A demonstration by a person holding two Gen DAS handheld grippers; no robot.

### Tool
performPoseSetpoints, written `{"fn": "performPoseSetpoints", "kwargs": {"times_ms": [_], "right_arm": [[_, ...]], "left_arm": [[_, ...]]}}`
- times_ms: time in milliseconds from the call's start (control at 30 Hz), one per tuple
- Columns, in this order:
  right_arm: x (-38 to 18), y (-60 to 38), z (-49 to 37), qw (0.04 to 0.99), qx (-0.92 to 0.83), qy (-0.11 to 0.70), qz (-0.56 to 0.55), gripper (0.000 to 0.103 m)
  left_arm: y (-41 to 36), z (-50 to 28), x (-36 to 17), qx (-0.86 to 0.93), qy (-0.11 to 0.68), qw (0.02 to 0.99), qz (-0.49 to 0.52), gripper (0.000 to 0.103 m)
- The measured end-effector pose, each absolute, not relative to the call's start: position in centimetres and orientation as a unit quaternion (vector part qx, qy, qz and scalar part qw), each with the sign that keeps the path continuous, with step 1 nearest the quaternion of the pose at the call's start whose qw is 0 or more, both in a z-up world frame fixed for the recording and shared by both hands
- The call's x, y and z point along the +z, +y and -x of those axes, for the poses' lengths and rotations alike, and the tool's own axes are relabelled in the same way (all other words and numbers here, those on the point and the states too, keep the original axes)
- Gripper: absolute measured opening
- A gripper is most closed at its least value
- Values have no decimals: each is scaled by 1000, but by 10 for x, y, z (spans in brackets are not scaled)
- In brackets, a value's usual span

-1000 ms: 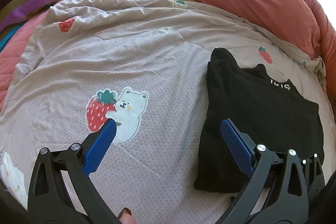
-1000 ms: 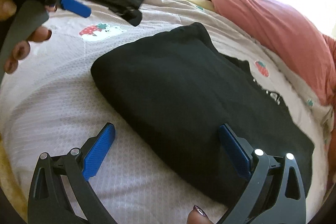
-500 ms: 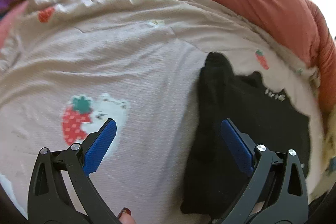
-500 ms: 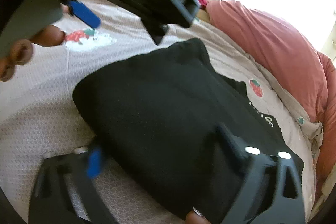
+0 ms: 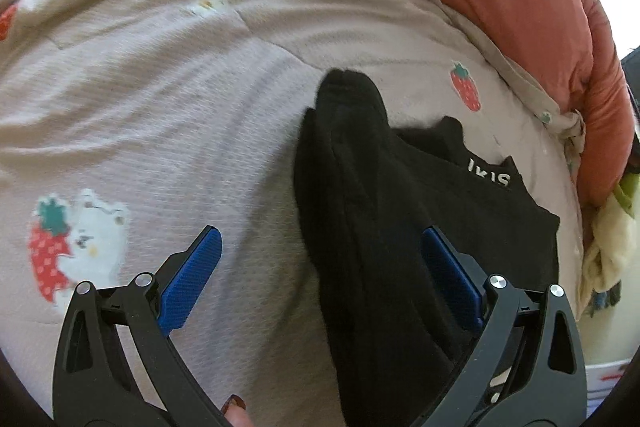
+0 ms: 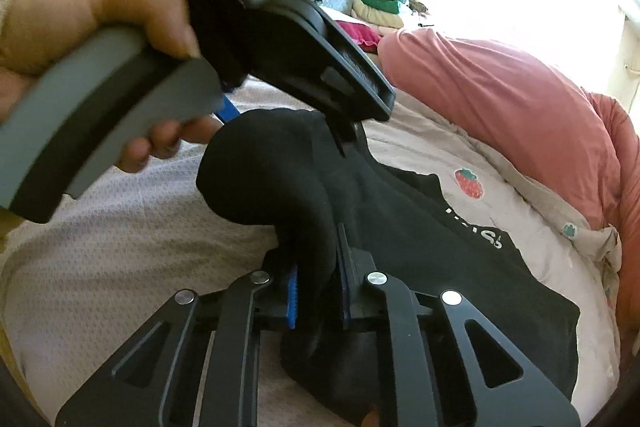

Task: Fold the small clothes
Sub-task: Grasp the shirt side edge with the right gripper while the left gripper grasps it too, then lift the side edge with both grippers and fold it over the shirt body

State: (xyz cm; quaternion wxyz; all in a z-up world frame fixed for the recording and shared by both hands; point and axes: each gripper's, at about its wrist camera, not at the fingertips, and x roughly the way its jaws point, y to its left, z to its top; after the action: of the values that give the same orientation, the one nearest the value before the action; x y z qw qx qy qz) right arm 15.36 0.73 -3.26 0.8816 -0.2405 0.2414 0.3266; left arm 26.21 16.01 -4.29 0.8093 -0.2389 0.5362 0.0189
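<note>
Right gripper (image 6: 316, 291): jaws just closed, blue pads clenched on raised fold of black garment (image 6: 420, 251). Garment lies on pink strawberry-print bedspread (image 5: 160, 107), bunched ridge running ahead of right gripper. Left gripper (image 5: 320, 267): jaws wide apart, straddling garment's near-left edge, contact with pads not discernible. Left hand (image 6: 80, 39) grips handle.

The right gripper (image 6: 316, 291) has just been closing and pinches a fold of the black garment (image 6: 420, 239). The left gripper (image 5: 320, 267), jaws wide, hangs above that garment's edge.
</note>
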Motion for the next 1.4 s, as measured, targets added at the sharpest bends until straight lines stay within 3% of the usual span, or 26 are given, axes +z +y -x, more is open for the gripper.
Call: {"fn": "performPoseSetpoints", "kwargs": {"times_ms": [233, 433, 567, 1400], "right_arm": [[-28, -1, -151, 884, 332, 234, 230, 11], [-25, -7, -149, 887, 331, 231, 222, 10], [-22, -15, -147, 892, 325, 227, 216, 9], [24, -135, -120, 946, 255, 170, 105, 7]], "left_arm": [[152, -275, -54, -9, 545, 790, 280, 90], [139, -278, -56, -28, 546, 784, 293, 39], [128, -277, -47, -29, 537, 795, 280, 20], [2, -261, 63, -69, 466, 864, 179, 17]]}}
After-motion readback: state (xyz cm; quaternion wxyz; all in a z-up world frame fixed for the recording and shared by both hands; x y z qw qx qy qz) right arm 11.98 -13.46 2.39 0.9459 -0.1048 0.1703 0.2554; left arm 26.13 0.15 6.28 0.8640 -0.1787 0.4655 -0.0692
